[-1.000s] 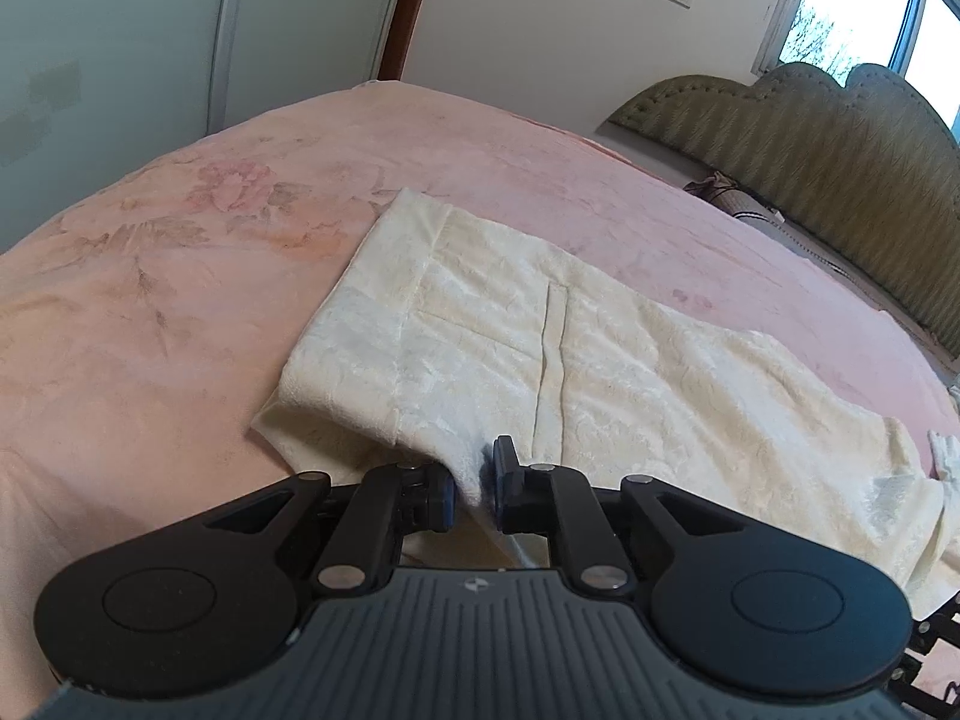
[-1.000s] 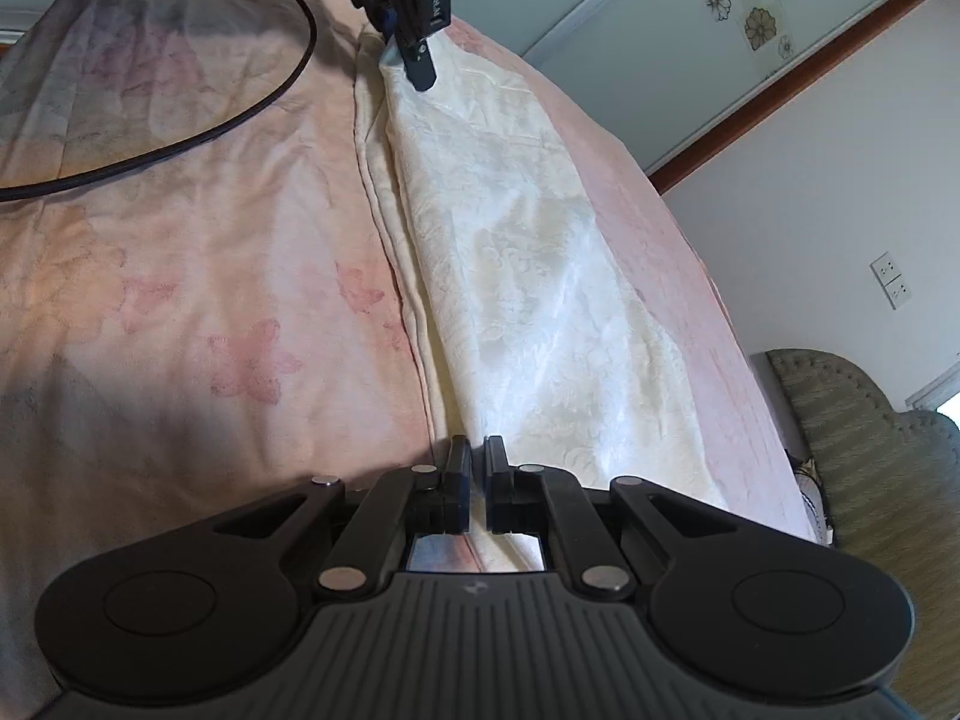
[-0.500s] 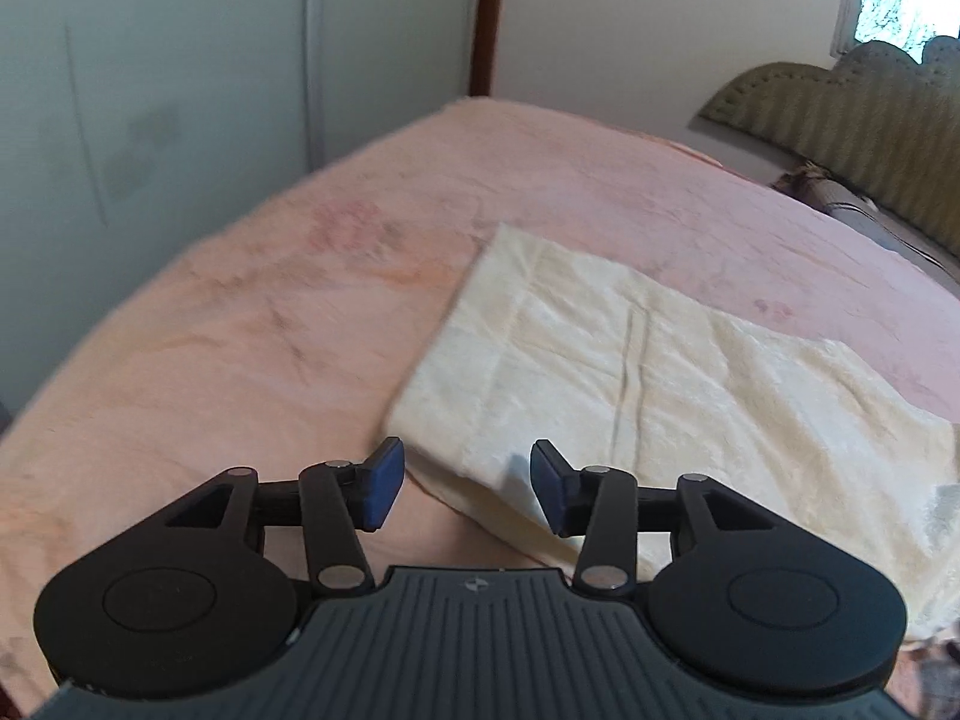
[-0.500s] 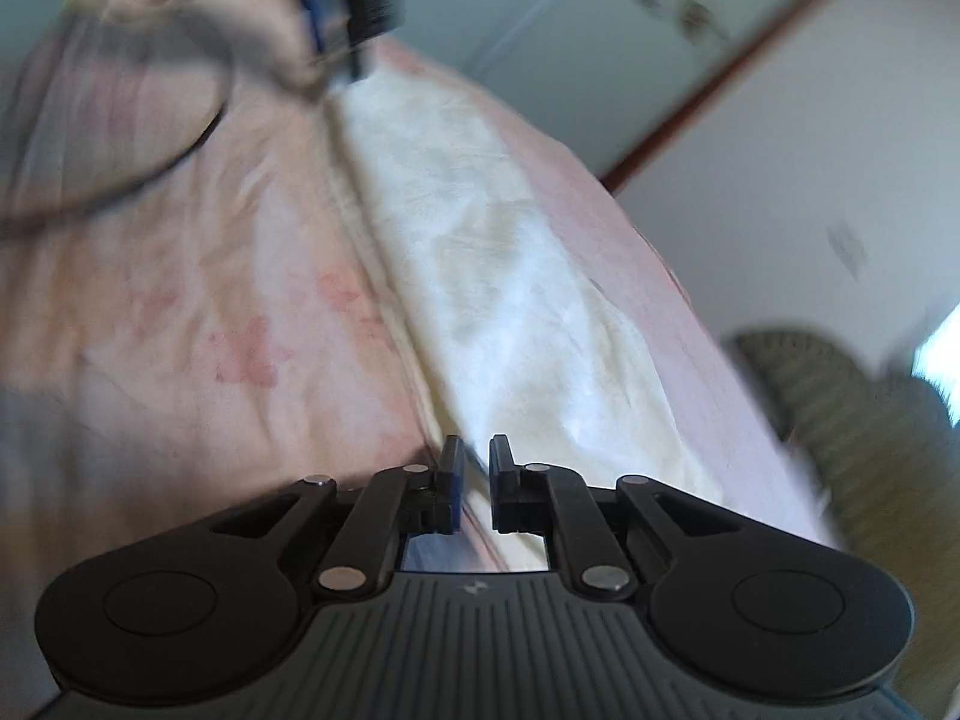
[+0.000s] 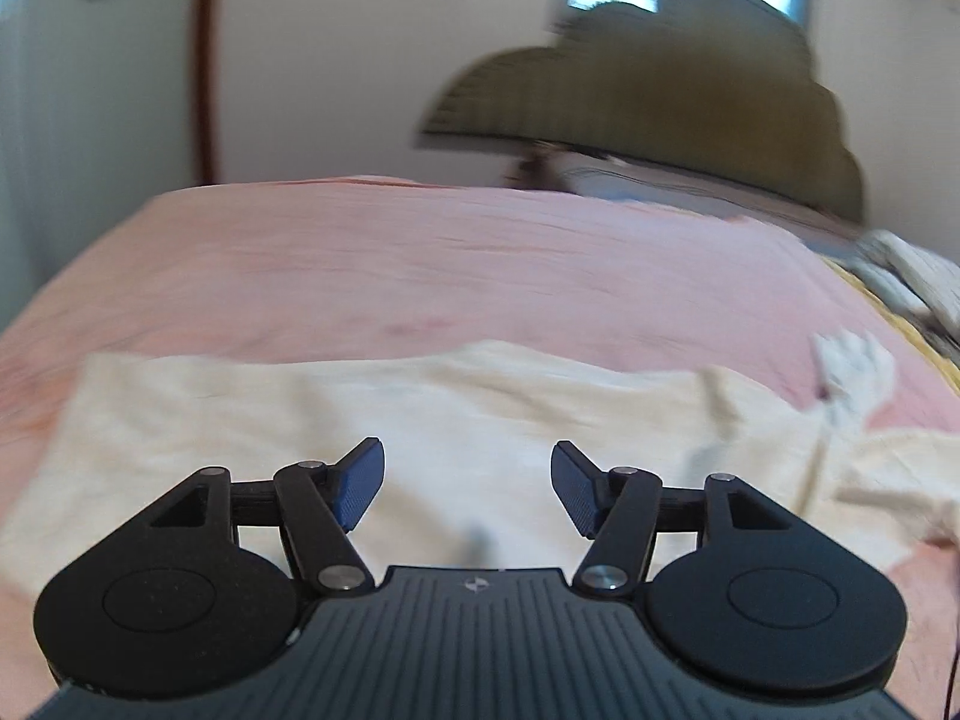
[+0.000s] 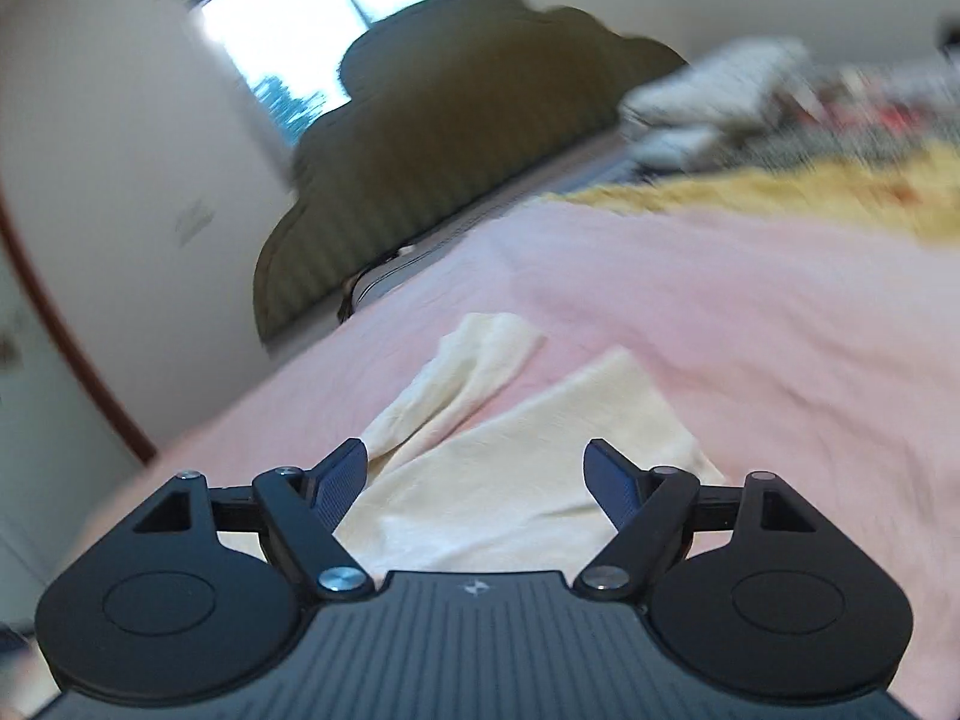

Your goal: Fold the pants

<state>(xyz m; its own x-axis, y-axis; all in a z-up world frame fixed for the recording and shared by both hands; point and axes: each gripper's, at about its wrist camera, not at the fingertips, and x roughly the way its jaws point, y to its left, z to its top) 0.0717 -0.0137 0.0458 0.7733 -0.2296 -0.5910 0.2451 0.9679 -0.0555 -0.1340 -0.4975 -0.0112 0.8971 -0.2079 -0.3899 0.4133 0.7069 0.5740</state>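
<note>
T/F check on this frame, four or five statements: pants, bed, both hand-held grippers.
1. The cream pants lie on a pink bedspread. True.
2. The left hand-held gripper is clamped on the pants. False: its jaws are apart and opening, with no cloth pinched between the pads.
3. The right hand-held gripper grips a trouser leg. False: its jaws are opening and hold nothing; the pants lie on the bed beyond them.
4. An olive-green headboard stands at the far end of the bed. True.
5. The pants are blue denim. False: they are cream.
</note>
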